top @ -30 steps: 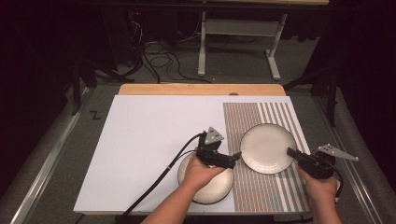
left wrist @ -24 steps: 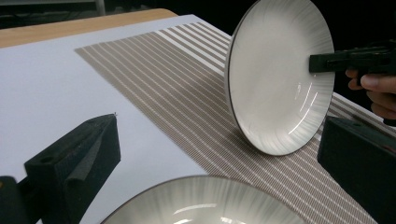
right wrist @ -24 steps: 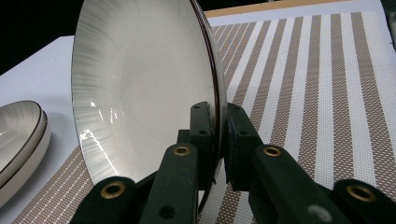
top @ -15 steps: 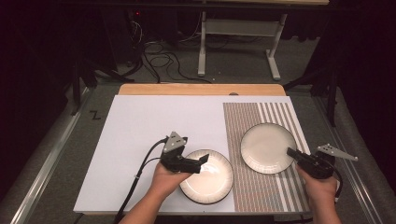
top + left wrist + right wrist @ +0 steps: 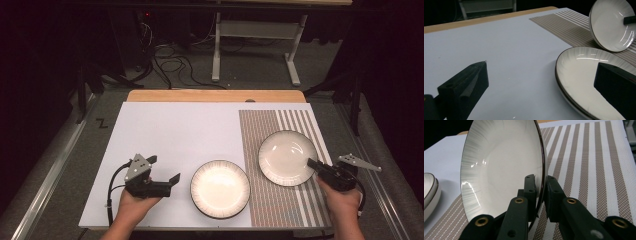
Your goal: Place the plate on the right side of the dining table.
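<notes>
The right hand-held gripper [image 5: 539, 195] is clamped on the rim of the plate [image 5: 286, 158], tilting it over the striped mat [image 5: 305, 200], while the left hand-held gripper [image 5: 167, 186], wide open and empty, sits beside the stacked plates [image 5: 220, 188], evidently awaiting it.

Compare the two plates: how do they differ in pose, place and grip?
The right plate is tipped up on edge over the striped mat; the near plate lies flat, mostly on the white board. The right tool pinches the right plate's rim; the left tool stands open beside the near plate, apart from it. The near plate looks like a stack of two. Both are round, white, dark-rimmed.
</notes>
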A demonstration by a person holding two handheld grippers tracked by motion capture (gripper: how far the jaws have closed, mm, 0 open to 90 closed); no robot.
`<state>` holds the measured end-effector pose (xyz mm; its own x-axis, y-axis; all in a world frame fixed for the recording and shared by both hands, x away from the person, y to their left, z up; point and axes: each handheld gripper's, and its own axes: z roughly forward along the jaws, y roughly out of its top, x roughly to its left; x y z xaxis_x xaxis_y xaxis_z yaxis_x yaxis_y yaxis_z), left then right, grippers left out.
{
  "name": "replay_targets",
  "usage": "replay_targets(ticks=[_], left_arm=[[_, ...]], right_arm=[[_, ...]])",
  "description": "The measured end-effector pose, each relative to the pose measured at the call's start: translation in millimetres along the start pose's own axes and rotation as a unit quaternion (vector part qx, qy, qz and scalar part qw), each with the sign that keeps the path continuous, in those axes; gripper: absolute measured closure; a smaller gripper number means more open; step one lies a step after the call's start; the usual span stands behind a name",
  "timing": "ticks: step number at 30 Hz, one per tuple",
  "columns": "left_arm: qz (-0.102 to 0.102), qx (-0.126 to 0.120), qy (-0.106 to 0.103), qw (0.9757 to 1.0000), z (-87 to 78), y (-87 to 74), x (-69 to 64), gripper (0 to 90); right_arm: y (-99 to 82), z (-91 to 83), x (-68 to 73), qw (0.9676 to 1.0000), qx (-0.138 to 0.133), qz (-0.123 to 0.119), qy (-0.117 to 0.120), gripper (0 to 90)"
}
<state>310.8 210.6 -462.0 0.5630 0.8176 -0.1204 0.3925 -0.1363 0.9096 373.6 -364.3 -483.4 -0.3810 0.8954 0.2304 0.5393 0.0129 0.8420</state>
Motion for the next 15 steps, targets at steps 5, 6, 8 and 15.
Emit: replay_targets(ticks=[5, 6, 8, 15], left_arm=[[-0.013, -0.021, 0.016, 0.9996, -9.9, -6.9, 11.6, 0.7], [-0.018, -0.022, 0.015, 0.9995, -10.2, -8.0, 13.7, 0.7], [-0.024, -0.019, 0.011, 0.9994, -9.8, -9.5, 16.0, 0.7], [-0.018, -0.011, 0.006, 0.9998, -7.4, -12.0, 14.1, 0.8]], right_arm=[[-1.1, 4.3, -2.0, 0.9998, 0.011, 0.008, -0.015, 80.6], [-1.3, 5.2, -2.5, 0.9997, 0.013, 0.012, -0.015, 80.2], [-1.2, 6.7, -3.7, 0.9997, 0.016, 0.012, -0.017, 79.8], [-1.1, 13.8, -8.0, 0.9991, 0.029, 0.022, -0.024, 78.0]])
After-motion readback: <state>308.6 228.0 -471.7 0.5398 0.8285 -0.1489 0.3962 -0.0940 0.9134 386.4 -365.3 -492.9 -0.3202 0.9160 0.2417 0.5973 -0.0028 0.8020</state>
